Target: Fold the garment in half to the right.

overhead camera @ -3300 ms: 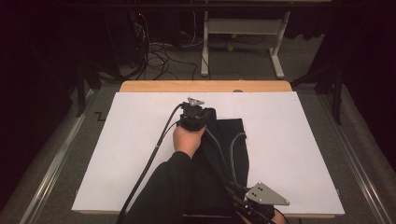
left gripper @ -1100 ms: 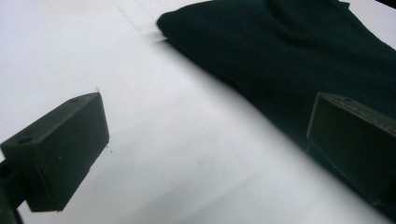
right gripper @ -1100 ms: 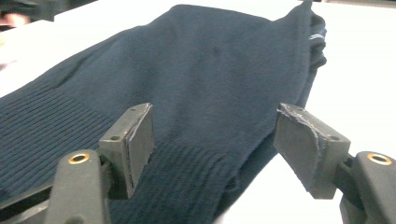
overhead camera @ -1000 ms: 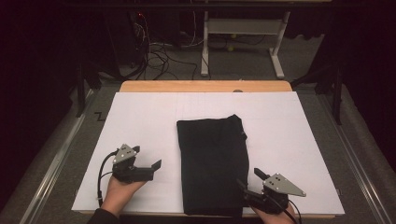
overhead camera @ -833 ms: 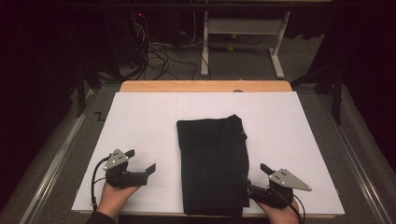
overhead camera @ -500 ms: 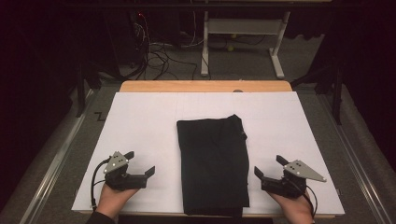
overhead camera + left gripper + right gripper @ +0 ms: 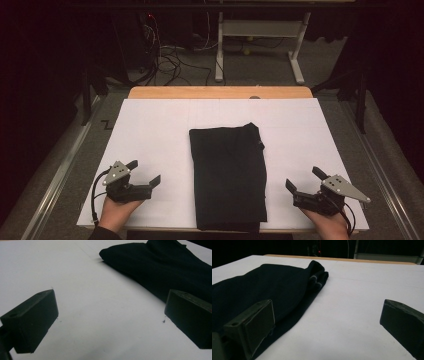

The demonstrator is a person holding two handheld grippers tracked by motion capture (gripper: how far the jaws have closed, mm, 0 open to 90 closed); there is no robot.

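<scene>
A folded black garment (image 7: 227, 175) lies lengthwise in the middle of the white table (image 7: 165, 130), reaching its near edge. It shows too in the left gripper view (image 7: 162, 267) and the right gripper view (image 7: 262, 287). My left gripper (image 7: 144, 172) rests near the front left, open, nothing between its jaws (image 7: 110, 322). My right gripper (image 7: 304, 179) sits at the front right, clear of the cloth's edge. Its jaws have just been opening and stand wide with only bare table between them (image 7: 327, 325).
A wooden strip (image 7: 220, 92) runs along the table's far edge. Beyond it stand a white metal frame (image 7: 260, 35) and tangled cables (image 7: 170, 55) on the floor. Metal rails (image 7: 60, 170) flank the table on both sides.
The right gripper has slid right, away from the garment's near right corner, and its jaws have opened. The left gripper moved slightly toward the near edge. The garment lies still.
</scene>
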